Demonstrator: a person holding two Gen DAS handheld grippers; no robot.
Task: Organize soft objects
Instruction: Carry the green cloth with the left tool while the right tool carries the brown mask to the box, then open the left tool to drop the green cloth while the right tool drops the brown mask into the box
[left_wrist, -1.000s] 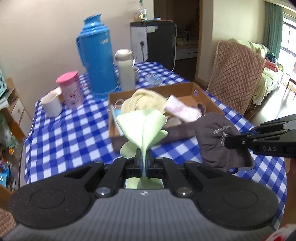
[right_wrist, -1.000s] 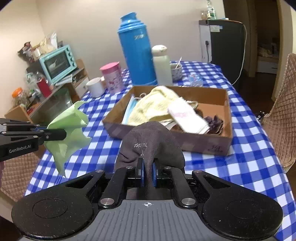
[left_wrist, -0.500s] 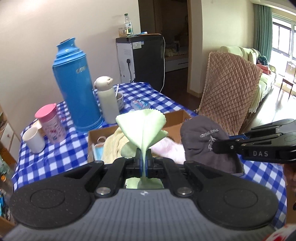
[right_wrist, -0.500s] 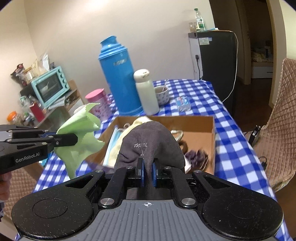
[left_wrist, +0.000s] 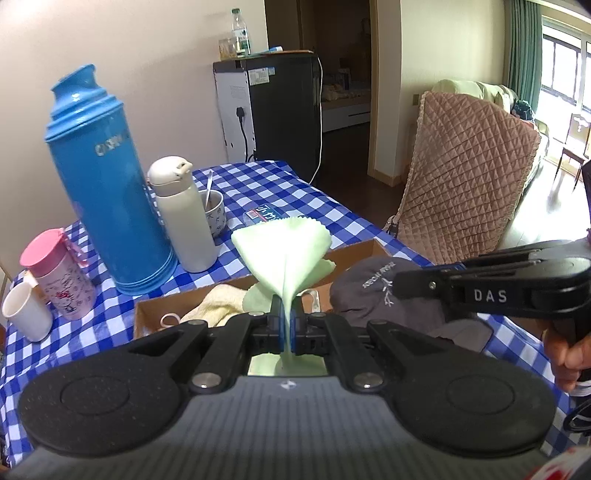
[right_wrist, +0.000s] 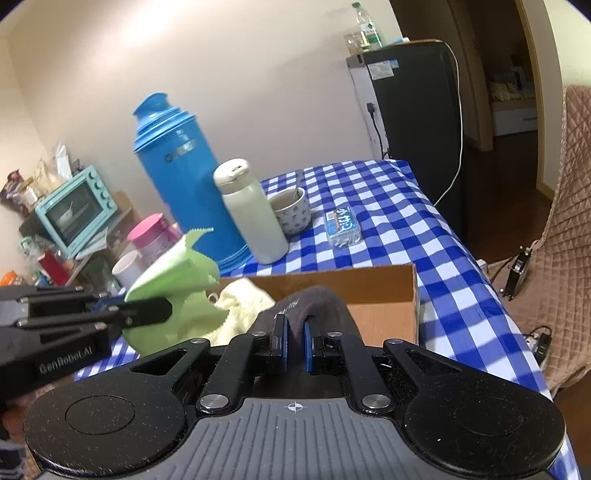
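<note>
My left gripper (left_wrist: 283, 325) pinches the green microfibre cloth (left_wrist: 284, 254), lifted over the cardboard box (right_wrist: 380, 295) at the table's near edge, ready to drop. Right gripper (right_wrist: 294, 345) clamps the grey cap (left_wrist: 373, 291) alongside; 2 items, so I judge both go in together.

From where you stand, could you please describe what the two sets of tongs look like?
Both are matte black plastic with blue pads. The left tongs have round speckled discs on a ribbed grey base and white "GenRobot.AI" lettering along the side. The right tongs match, marked "DAS". A bare hand grips the right handle.
</note>
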